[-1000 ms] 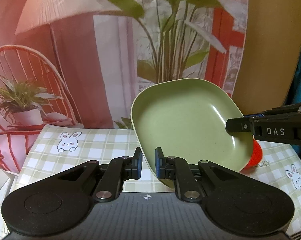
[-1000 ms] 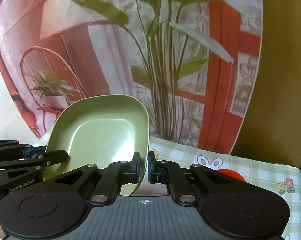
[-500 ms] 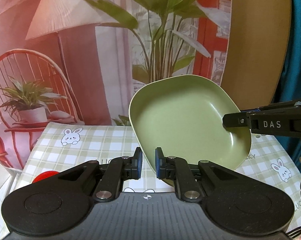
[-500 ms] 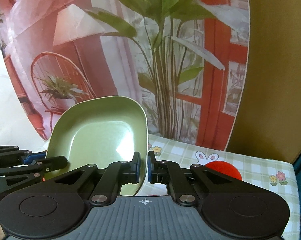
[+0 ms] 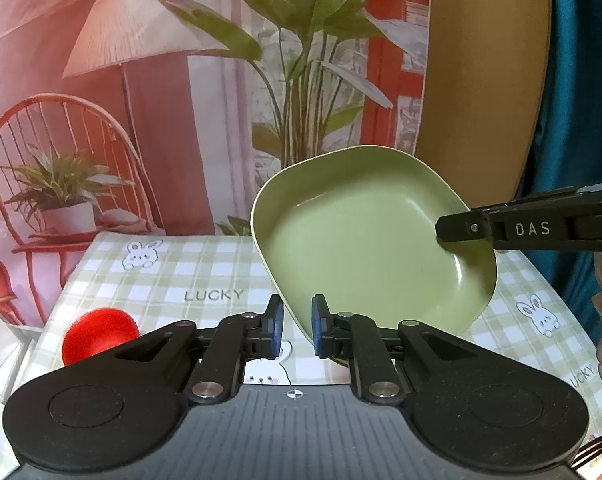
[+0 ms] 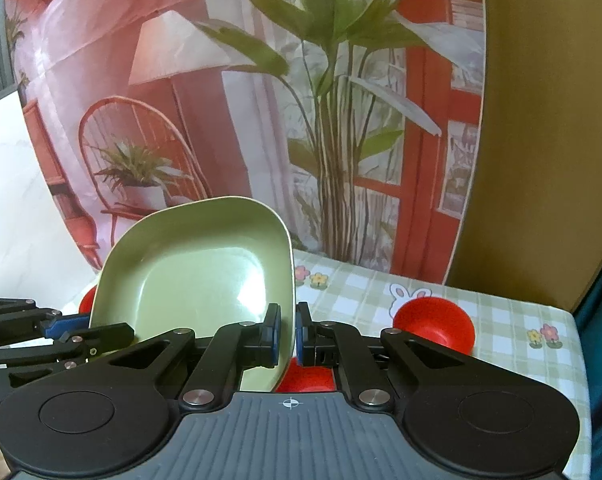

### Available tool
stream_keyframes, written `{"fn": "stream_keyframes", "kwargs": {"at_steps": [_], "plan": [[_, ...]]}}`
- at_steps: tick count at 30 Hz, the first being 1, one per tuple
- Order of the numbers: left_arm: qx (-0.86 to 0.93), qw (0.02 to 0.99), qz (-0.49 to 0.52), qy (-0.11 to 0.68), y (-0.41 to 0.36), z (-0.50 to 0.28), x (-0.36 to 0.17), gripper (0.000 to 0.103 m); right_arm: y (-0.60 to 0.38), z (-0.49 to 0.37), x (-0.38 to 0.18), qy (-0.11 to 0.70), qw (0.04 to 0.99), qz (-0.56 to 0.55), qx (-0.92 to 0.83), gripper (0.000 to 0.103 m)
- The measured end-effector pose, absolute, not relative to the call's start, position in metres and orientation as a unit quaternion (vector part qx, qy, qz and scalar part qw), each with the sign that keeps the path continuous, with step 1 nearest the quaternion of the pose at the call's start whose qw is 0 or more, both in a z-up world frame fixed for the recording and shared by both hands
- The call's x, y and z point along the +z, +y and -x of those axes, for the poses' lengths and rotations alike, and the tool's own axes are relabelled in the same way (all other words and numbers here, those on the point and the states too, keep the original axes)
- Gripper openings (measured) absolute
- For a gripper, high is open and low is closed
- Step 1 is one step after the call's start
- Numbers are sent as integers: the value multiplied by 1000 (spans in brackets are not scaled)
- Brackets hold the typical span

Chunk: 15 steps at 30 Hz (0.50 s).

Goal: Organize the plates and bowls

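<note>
- Green and glossy, a square plate with rounded corners point(image 5: 365, 240) hangs tilted above the checked tablecloth point(image 5: 205, 276) in the left wrist view, its hollow face turned toward the camera. The left gripper point(image 5: 295, 332) pinches the plate's near lower rim between its blue pads, jaws clamped on that edge. The right gripper point(image 5: 445, 234) comes in from the right side, its tip set on the plate's far right rim; from here its jaws cannot be told apart.
- Open cloth lies to the left of the plate, as far as a red bowl point(image 5: 99, 334) near the table's left edge. A printed backdrop point(image 5: 141, 100) of a lamp, a chair and a plant closes the far side of the table.
- Right wrist view: the right gripper point(image 6: 288, 332) holds the same plate point(image 6: 197, 276) by its right rim, jaws shut tight on the thin edge. The left gripper point(image 6: 89, 330) grips the plate's lower left.
- A glare spot shines on the plate's smooth, bare inner face.
- Another red bowl point(image 6: 435, 322), mouth down, sits on the cloth just right of the gripper; a further red piece point(image 6: 307, 378) shows beneath the plate, and a red sliver point(image 6: 85, 302) peeks past its left rim. Bare cloth runs on to the table's right edge.
</note>
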State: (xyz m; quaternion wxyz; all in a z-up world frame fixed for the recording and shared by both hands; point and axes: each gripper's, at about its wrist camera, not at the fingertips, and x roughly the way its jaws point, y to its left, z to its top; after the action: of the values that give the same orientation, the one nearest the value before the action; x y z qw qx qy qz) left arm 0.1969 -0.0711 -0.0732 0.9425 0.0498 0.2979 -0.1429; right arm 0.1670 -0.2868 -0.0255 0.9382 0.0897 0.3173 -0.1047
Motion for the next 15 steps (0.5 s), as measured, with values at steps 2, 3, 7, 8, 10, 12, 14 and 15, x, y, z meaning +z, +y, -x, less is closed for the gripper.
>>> {"fn": "stream_keyframes", "kwargs": {"at_steps": [2,3,7,8,10,12,14,15], "plan": [[-145,942,-48,298,-69,-191,-75,16,-283,-162,-27,320,938,-87,-104,7],[-145,942,-46,299,-68,-188,-77,16,-281,-160,-28,322,937,-85,-103,7],[-150,938,-43,309,-64,-179,-84,17,-274,-154,-34,327,935,-87,-102,7],[-151,938,-42,311,-63,-176,-87,18,-273,-153,-36,329,935,-88,-102,7],[-153,935,-39,319,-61,-172,-89,18,-271,-151,-41,335,932,-90,-102,7],[-154,933,-35,323,-58,-168,-93,18,-267,-149,-47,341,930,-91,-101,7],[-155,931,-31,329,-55,-164,-97,18,-264,-147,-53,347,928,-91,-100,7],[-155,930,-29,333,-53,-163,-100,18,-262,-146,-56,351,927,-91,-99,7]]}}
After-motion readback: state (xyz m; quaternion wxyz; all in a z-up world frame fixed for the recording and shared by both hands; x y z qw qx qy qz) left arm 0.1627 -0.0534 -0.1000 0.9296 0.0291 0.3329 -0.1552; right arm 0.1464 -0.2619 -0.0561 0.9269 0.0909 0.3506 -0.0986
